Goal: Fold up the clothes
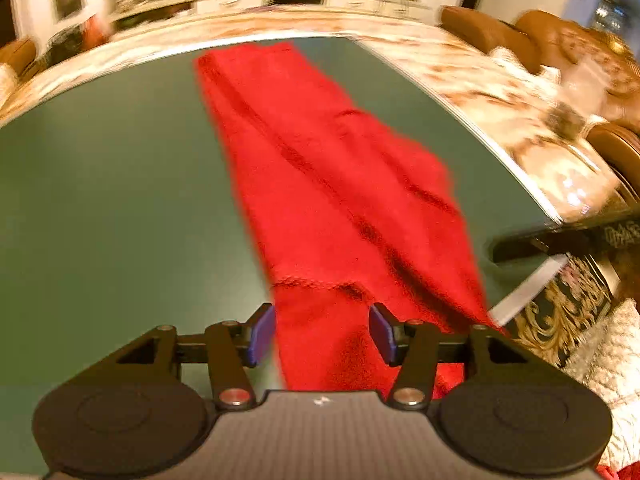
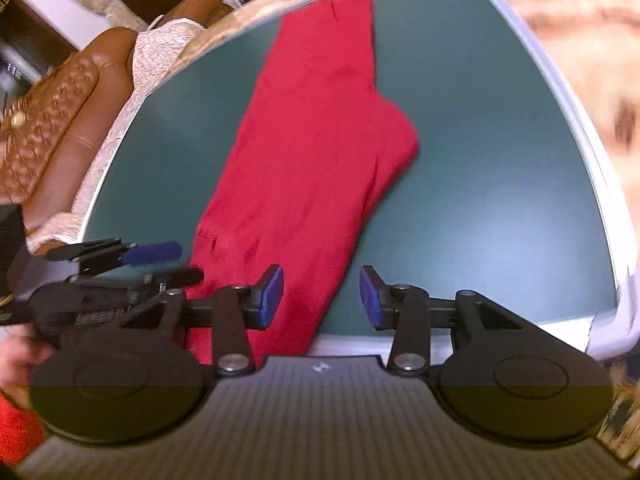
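- Left wrist view: the left gripper hangs over the near end of the red cloth, jaws apart, nothing between the pads but air; the cloth lies below them.
- The cloth runs as a long strip away from this gripper across the green table, its far end near the table's far edge. A stitched hem crosses it just ahead of the pads.
- Long creases run down its length, so it reads as a soft knit garment already doubled lengthwise: light, limp, not slippery, not fragile.
- To this gripper's right a black bar and a white strip show at the table's corner; blur leaves them unclear.
- Right wrist view: the right gripper also stands with jaws apart and empty. The cloth's near end passes under its left pad; bare table lies under its right pad.
- The left gripper appears to this one's left, beside the cloth's near corner.
- From here the cloth stretches away and slightly right, with a bulge on its right side midway.
- Judgement: pinch through all layers at the two near corners by the hem; a mid-edge grip would let the limp ends sag and the layers slide apart.
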A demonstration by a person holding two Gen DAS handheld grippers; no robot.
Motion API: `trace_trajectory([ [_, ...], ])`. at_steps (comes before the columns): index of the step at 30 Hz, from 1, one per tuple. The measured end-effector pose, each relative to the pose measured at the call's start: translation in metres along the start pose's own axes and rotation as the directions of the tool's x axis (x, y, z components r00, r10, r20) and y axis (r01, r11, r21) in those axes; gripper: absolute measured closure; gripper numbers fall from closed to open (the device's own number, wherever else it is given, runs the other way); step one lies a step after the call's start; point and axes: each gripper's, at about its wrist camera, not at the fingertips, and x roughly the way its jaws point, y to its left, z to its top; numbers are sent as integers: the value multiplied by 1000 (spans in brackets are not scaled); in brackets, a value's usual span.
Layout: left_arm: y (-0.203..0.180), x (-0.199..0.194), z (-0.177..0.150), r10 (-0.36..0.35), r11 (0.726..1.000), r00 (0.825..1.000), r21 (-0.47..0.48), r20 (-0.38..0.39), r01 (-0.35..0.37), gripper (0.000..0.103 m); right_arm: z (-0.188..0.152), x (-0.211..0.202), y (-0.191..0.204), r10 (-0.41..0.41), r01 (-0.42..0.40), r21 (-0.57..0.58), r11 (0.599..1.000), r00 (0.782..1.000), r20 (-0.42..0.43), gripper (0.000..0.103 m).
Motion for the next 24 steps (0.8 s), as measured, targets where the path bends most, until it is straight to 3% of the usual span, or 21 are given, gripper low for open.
trace_trajectory([
  [3, 14, 3, -11, 24, 999, 999, -46, -41, -26, 43, -21, -3, -7, 50, -45, 104, 994, 998, -46, 54],
  [7, 24, 1, -15, -7, 997, 999, -79, -38, 4, 40, -37, -1, -13, 126, -109, 211, 971, 990, -69, 54],
  [12, 23, 4, -14, -23, 998, 998, -60, -58, 20, 35, -32, 16, -10, 159, -133, 244, 961, 983, -92, 54],
  [15, 22, 5, -14, -28, 998, 997, -65, -67, 24, 33, -27, 26, -2, 110, -89, 203, 975, 989, -95, 54],
  [19, 24, 4, -14, -54, 996, 996, -69, -74, 49, 27, -35, 33, 0, 122, -100, 194, 976, 987, -108, 54],
  [21, 27, 3, -15, -69, 995, 995, -78, -78, 63, 23, -36, 33, 0, 122, -104, 186, 977, 989, -88, 71],
  [22, 28, 3, -15, -75, 994, 994, -84, -81, 68, 22, -36, 33, 0, 122, -106, 181, 978, 989, -78, 86],
  [24, 29, 3, -14, -85, 992, 993, -103, -86, 76, 19, -35, 30, -3, 161, -147, 208, 967, 986, -54, 87],
])
